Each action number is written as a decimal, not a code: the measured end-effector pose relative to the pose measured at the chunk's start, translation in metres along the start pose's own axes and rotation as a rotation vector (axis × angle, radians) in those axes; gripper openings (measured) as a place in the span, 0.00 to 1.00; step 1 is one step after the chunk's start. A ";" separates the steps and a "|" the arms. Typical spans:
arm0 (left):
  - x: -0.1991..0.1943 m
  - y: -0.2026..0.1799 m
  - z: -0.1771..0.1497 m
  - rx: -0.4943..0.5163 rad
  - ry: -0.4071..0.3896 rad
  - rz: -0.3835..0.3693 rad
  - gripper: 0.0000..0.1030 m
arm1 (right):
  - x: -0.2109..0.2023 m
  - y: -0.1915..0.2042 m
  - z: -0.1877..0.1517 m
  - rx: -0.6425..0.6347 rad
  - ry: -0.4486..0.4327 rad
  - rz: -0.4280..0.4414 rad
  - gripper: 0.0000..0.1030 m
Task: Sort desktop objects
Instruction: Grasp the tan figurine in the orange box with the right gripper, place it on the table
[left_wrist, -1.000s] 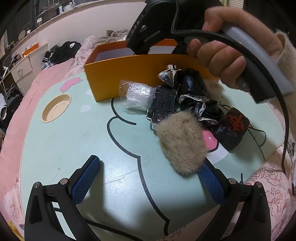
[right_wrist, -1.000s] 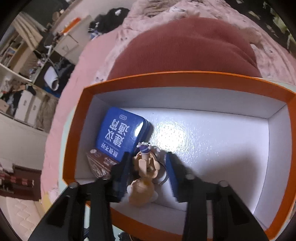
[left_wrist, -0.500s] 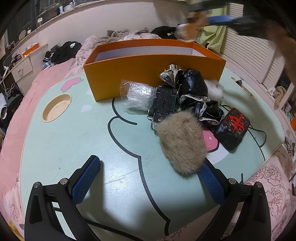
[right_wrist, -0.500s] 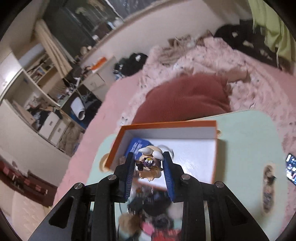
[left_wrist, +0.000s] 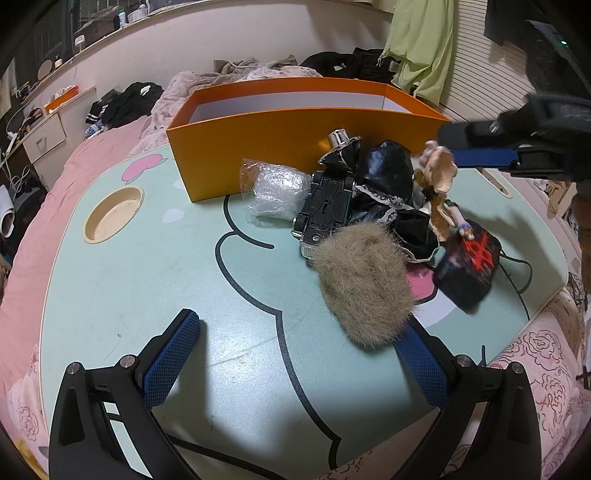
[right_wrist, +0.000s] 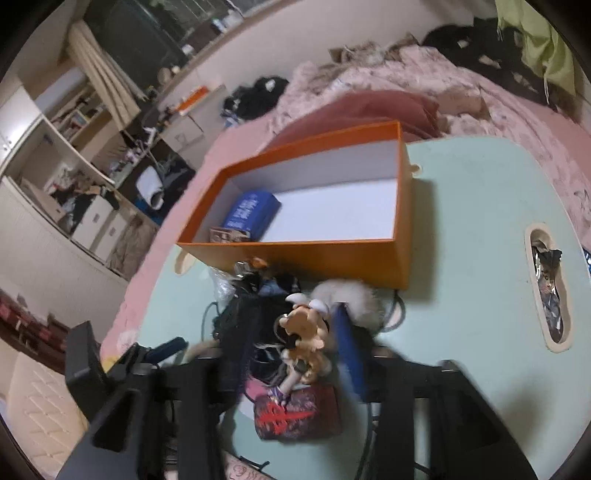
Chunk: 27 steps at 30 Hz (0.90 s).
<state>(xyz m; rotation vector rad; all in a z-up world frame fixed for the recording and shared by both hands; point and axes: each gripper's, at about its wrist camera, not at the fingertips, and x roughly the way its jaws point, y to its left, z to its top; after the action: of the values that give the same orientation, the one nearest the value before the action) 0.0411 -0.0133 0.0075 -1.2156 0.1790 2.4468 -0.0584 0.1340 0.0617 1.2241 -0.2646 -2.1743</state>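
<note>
One figurine (right_wrist: 308, 339), one orange box (right_wrist: 314, 254)

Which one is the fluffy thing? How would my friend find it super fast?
Start at the big orange box on the mint-green table. A heap of mostly black, shiny things lies in front of it. The fluffy thing sits at the heap's near edge, close to the left gripper: a tan, shaggy fur ball, the only brown furry piece there.
</note>
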 end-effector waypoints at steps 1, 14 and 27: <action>0.000 0.000 0.000 0.000 0.000 0.000 1.00 | -0.005 0.000 -0.004 -0.002 -0.030 0.000 0.74; 0.000 0.001 -0.001 0.007 0.000 -0.005 1.00 | -0.027 0.006 -0.104 -0.329 -0.090 -0.228 0.79; 0.000 0.004 -0.001 0.012 0.001 -0.005 1.00 | 0.023 0.004 -0.091 -0.341 -0.037 -0.375 1.00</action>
<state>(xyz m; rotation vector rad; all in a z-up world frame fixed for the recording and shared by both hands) 0.0404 -0.0173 0.0063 -1.2106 0.1899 2.4372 0.0095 0.1275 -0.0026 1.1026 0.3367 -2.4285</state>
